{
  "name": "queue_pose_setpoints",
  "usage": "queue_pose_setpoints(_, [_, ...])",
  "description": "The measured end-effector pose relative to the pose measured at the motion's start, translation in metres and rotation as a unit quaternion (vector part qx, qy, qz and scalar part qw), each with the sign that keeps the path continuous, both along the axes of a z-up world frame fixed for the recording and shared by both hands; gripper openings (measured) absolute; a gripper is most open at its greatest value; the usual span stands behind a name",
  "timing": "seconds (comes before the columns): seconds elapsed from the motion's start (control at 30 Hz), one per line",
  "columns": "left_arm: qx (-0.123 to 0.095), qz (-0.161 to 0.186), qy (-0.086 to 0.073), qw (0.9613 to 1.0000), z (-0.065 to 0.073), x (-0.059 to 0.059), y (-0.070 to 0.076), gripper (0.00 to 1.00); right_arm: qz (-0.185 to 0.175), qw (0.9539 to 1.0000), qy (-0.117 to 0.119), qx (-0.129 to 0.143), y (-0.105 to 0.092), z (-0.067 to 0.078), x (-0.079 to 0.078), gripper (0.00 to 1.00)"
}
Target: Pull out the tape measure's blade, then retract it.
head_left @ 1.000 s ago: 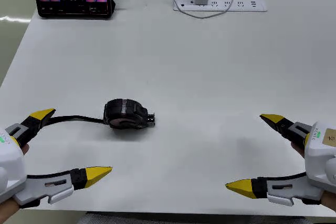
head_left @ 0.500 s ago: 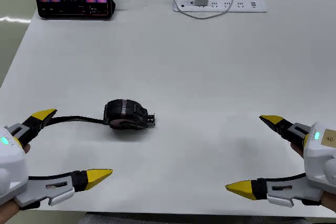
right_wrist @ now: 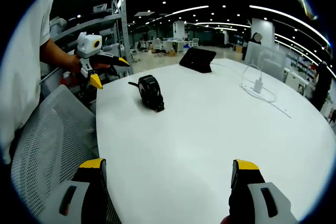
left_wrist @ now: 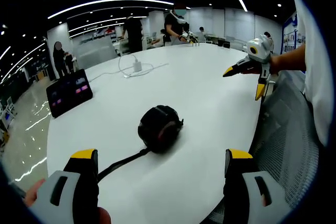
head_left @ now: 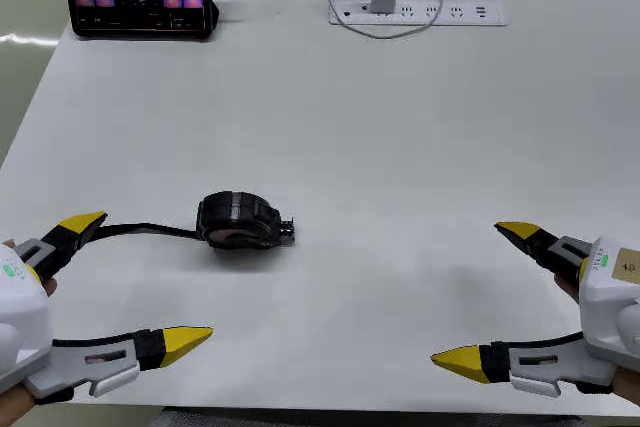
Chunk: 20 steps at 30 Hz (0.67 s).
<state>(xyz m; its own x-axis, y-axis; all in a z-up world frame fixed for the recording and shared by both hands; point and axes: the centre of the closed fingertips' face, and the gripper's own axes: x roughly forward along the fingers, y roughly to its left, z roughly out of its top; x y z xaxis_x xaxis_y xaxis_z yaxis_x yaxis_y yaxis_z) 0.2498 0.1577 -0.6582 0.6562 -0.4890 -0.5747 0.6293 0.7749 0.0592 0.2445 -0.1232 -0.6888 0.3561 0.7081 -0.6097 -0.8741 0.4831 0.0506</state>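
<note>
Tape measure (head_left: 240, 221): on the white desk (head_left: 400, 147), left of its middle, black strap (head_left: 150, 229) trailing toward the left tongs.
Left tongs (head_left: 140, 277): spread wide, empty, near the strap's end.
Right tongs (head_left: 482, 293): spread wide, empty, well apart.

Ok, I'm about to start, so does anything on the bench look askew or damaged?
Nothing stands out. The tape measure lies on the table, blade retracted, its strap trailing toward the open left gripper; the right gripper hovers open, well apart.
</note>
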Motion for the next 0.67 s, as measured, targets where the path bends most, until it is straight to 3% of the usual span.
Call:
queue_pose_setpoints(0.1, [-0.005, -0.001, 0.008, 1.0, -0.0011, -0.0013, -0.0005, 0.99, 0.0, 1.0, 0.0, 0.0, 0.0002, 0.0, 0.0002, 0.98])
queue_pose_setpoints(0.13, [-0.003, 0.001, 0.003, 1.0, -0.0006, -0.0002, 0.001, 0.99, 0.001, 1.0, 0.0, 0.0, 0.0003, 0.0, 0.0002, 0.98])
queue_pose_setpoints(0.67, [-0.012, -0.002, 0.013, 0.9998, -0.0025, -0.0019, -0.0006, 0.98, 0.003, 1.0, 0.001, -0.001, 0.001, -0.0012, -0.0011, 0.98])
